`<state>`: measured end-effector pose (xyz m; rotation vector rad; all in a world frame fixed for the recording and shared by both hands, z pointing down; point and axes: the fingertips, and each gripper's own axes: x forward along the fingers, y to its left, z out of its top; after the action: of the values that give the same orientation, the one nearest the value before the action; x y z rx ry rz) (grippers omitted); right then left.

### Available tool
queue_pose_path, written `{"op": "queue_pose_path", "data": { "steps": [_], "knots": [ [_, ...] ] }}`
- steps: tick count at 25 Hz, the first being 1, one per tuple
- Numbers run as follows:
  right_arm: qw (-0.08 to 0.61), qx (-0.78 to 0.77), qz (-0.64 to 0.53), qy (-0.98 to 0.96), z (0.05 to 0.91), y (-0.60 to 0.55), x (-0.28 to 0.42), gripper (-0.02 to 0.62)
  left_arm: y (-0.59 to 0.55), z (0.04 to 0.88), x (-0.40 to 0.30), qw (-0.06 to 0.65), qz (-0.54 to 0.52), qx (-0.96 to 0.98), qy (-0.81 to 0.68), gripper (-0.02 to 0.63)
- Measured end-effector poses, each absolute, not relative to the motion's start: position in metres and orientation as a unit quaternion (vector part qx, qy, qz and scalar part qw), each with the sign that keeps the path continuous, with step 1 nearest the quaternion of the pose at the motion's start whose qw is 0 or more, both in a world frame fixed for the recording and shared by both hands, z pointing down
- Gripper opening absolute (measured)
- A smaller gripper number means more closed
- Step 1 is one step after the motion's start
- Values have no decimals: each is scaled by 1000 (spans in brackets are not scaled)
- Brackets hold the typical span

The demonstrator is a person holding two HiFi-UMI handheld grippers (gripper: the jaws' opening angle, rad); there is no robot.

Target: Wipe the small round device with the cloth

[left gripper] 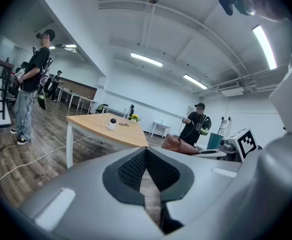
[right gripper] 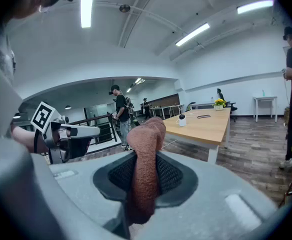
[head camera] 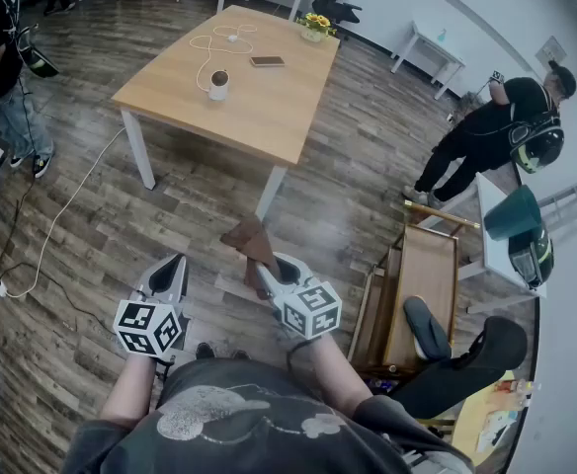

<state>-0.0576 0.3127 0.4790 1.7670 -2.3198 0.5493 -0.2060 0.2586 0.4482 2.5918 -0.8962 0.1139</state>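
Since the small round white device with the dark top (head camera: 219, 85) stands on the light wooden tabletop (head camera: 269, 107), toward that tabletop's near-left edge and well apart from the person, no wiping can begin from here. Both tools are held low over the wood-plank floor (head camera: 91, 235) on the near side of the tabletop, which reads as a carrying posture for the approach.

The right gripper (head camera: 268, 267) has its jaws clamped on the rust-brown terry cloth (head camera: 251, 242). It grips the cloth by a fold, so that a bunched end sticks out ahead of the jaws toward the tabletop. That leaves a soft pad leading, probably so that cloth rather than hard plastic meets the device.

The left gripper (head camera: 173, 270) has its jaws brought together on nothing; its own view shows only a thin slit of floor between them. I judge it is kept free to steady the device, which looks light and might slide or tip under a sideways rub.

A thin white cable (head camera: 231, 38) loops over the tabletop just behind the device and appears to run to it, so a snag or a tug on that lead is the likeliest trouble. A dark flat phone (head camera: 267, 61) and a small pot of yellow flowers (head camera: 317, 26) sit farther back on the tabletop, clear of the wiping spot.
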Motion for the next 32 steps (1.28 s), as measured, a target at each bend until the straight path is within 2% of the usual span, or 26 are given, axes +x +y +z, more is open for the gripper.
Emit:
{"op": "queue_pose_path", "data": {
  "steps": [3,8,14,20,32],
  "knots": [
    [85,599,181,-776,477,311,-54,77,257,444,-207,177,42,929,-322,18],
    [84,603,186,-771,478,311,-53,77,262,434,-201,95,57,944,-310,18],
    [84,604,191,-769,482,307,-60,77,252,434,-211,110,58,937,-326,18],
    [67,619,192,-759,484,298,-58,78,245,436,-221,51,70,937,-339,18],
    [59,639,203,-740,494,273,-56,78,222,453,-219,93,73,945,-306,18]
  ]
}}
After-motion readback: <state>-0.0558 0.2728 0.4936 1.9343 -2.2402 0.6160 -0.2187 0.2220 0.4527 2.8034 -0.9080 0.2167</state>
